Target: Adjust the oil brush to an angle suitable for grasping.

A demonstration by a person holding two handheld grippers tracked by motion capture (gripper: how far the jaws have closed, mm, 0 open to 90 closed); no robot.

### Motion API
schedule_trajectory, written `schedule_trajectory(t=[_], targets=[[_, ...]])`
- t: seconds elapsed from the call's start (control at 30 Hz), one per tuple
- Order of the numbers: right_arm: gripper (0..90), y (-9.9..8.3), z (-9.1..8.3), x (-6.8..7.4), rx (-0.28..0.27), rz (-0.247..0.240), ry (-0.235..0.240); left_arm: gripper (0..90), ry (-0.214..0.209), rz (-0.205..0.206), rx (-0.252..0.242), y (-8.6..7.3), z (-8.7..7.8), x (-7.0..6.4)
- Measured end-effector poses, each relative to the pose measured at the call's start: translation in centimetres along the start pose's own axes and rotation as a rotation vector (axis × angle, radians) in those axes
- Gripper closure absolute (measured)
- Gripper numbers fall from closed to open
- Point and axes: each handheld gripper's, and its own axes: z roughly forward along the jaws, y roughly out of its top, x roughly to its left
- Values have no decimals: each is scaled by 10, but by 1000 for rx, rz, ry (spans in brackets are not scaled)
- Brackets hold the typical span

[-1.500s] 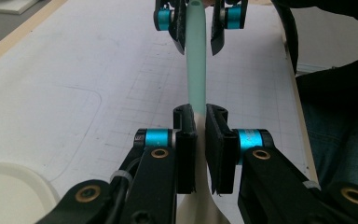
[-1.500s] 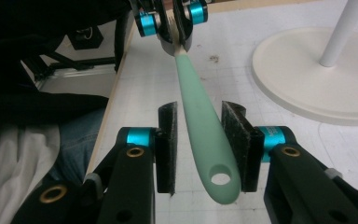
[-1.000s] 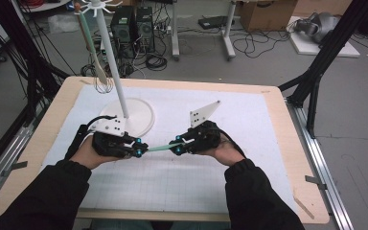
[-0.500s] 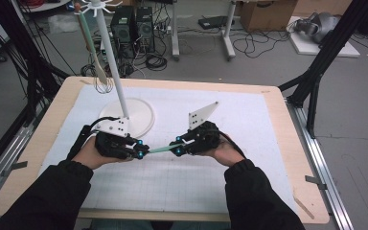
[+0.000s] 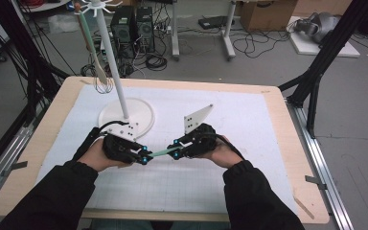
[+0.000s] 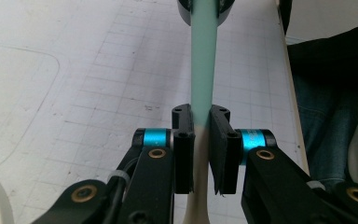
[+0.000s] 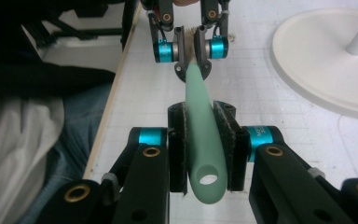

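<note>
Above open mat (image 5: pixel 249 182), utensil (image 5: pixel 159 153) clenched between left hand-held gripper (image 5: pixel 144 158) and right hand-held gripper (image 5: pixel 176 149).

Two black jaws of the left gripper (image 6: pixel 200 140) rise from the bottom, each with a bright blue ring beside it. They are pressed against a long thin handle (image 6: pixel 203 60) from both sides. The handle is pale green higher up and turns cream white where it passes down between the jaws. At the top edge its far end goes into a dark round part of the other gripper (image 6: pixel 206 10). Under it all lies a white mat (image 6: pixel 98 70) with a thin grid of lines. At the right is the table edge (image 6: pixel 289 74), then a dark sleeve (image 6: pixel 335 51) and blue jeans (image 6: pixel 321 126).
</note>
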Motion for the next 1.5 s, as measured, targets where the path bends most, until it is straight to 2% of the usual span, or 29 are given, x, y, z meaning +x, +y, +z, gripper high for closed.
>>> schedule_trajectory(t=[0.1,0.23,0.33,0.43,0.57,0.77,0.83,0.93,1.07,1.17,1.23,1.33,1.43,1.5], targets=[[727,0,0,-2,-24,40,-13,814,24,4,-2,1,-1,-2],[700,0,-3,-3,-42,66,-26,816,47,11,2,1,-3,-2],[725,-1,-5,-4,-48,88,-28,816,57,15,-6,1,-4,-2],[748,-1,-6,-5,-44,95,-19,815,57,16,9,1,-3,-2],[826,1,-6,-4,-28,59,-13,822,54,10,21,0,1,-1],[834,7,-9,0,-6,17,-26,817,47,-1,20,1,3,0],[835,9,-9,2,-1,-6,-33,792,49,-5,25,2,3,0],[835,12,-10,4,4,-21,-39,796,47,2,31,3,5,-1],[835,14,-10,4,8,-25,-41,828,36,21,44,5,6,-2],[835,13,-11,4,11,-24,-29,829,30,13,42,5,7,-3],[835,14,-10,4,12,-28,-29,750,31,-6,30,6,7,-2],[835,14,-9,5,18,-35,-30,784,29,6,30,8,8,-3],[835,15,-8,6,22,-41,-27,739,31,3,23,10,8,-3],[835,15,-8,7,19,-44,-29,759,31,15,21,10,7,-3]])
